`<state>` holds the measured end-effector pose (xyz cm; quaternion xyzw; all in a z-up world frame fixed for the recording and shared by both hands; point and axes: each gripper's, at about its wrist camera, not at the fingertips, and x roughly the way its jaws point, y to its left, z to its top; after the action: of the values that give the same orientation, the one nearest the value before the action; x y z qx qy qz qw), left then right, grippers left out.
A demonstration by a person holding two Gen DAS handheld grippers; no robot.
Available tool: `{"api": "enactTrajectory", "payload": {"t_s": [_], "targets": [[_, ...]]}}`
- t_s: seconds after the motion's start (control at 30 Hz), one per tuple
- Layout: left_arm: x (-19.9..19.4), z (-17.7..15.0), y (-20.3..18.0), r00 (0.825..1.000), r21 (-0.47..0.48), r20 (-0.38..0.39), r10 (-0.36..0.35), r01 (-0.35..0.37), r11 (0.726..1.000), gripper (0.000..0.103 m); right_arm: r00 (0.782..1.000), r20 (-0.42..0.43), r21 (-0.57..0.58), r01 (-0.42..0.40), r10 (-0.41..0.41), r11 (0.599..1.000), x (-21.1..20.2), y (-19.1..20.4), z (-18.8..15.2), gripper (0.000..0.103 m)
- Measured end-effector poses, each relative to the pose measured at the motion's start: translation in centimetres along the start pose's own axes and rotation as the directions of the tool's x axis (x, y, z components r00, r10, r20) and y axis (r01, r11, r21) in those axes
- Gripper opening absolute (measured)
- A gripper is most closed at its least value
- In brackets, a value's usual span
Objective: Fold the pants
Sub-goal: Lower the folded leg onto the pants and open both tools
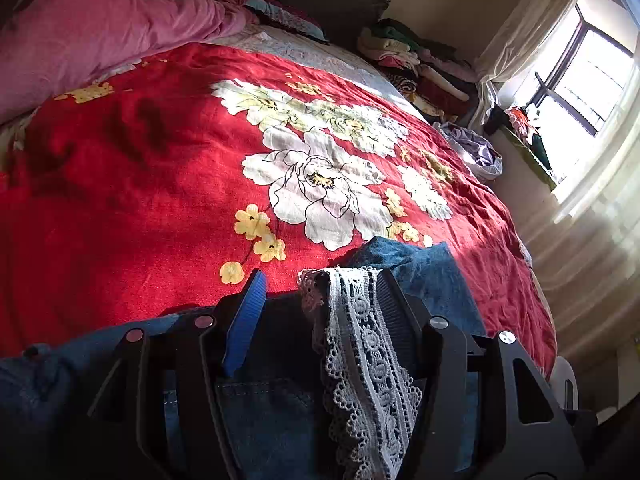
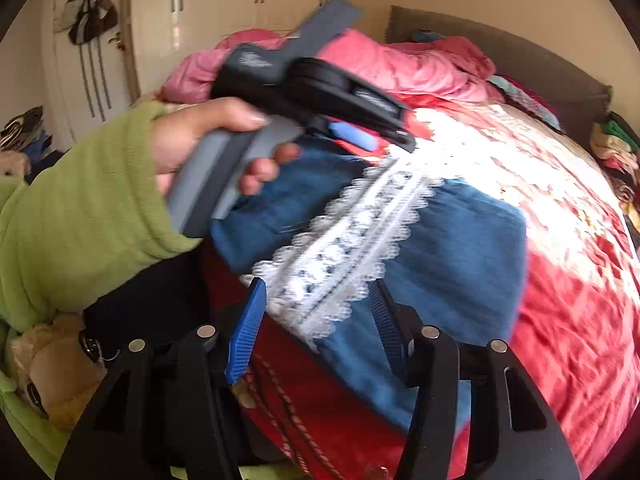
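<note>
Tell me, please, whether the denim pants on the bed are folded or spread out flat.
Folded, at least partly: the pants form a compact, layered bundle on the red bedspread, lace trim running across the top.

Red floral bed – blue lace-trimmed pants, pink duvet

Blue denim pants with white lace trim, red floral bedspread, pink duvet, green sleeve

Right wrist view. Blue denim pants with a white lace trim lie on the red floral bedspread. The right gripper stands parted over the trim. Left of the pants, a hand in a green sleeve carries the left gripper above their far end.
</note>
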<state>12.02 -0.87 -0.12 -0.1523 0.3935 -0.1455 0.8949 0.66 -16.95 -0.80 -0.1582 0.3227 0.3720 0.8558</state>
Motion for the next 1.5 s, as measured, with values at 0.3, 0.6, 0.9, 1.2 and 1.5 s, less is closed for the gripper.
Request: {"api": "enactTrajectory", "payload": {"t_s": [0.3, 0.6, 0.9, 1.2, 1.5], "targets": [[-4.2, -1.4, -1.2, 0.996, 0.044, 0.047, 0.069, -0.071, 0.996, 0.065, 0.994, 0.022, 0.086, 0.101, -0.103, 0.991, -1.8, -3.3, -1.2, 0.053], [-6.8, -2.5, -2.1, 0.990, 0.074, 0.073, 0.122, -0.127, 0.989, 0.078, 0.990, 0.053, 0.149, 0.119, -0.128, 0.982, -3.3, -4.6, -3.0, 0.053], [-7.1, -4.8, -3.6, 0.989, 0.117, 0.049, 0.139, -0.144, 0.983, 0.086, 0.987, 0.075, 0.188, 0.127, -0.143, 0.974, -3.6, -5.3, -3.3, 0.075], [-6.0, -8.1, -5.3, 0.988, 0.199, -0.007, 0.157, -0.152, 0.968, 0.070, 0.997, 0.038, 0.130, 0.057, -0.063, 0.990, -2.8, -4.3, -3.7, 0.043], [-2.7, -11.5, -7.6, 0.976, 0.314, -0.137, 0.170, -0.119, 0.942, 0.057, 0.989, -0.119, 0.119, 0.106, -0.092, 0.987, -0.1, -4.6, -5.8, 0.042]]}}
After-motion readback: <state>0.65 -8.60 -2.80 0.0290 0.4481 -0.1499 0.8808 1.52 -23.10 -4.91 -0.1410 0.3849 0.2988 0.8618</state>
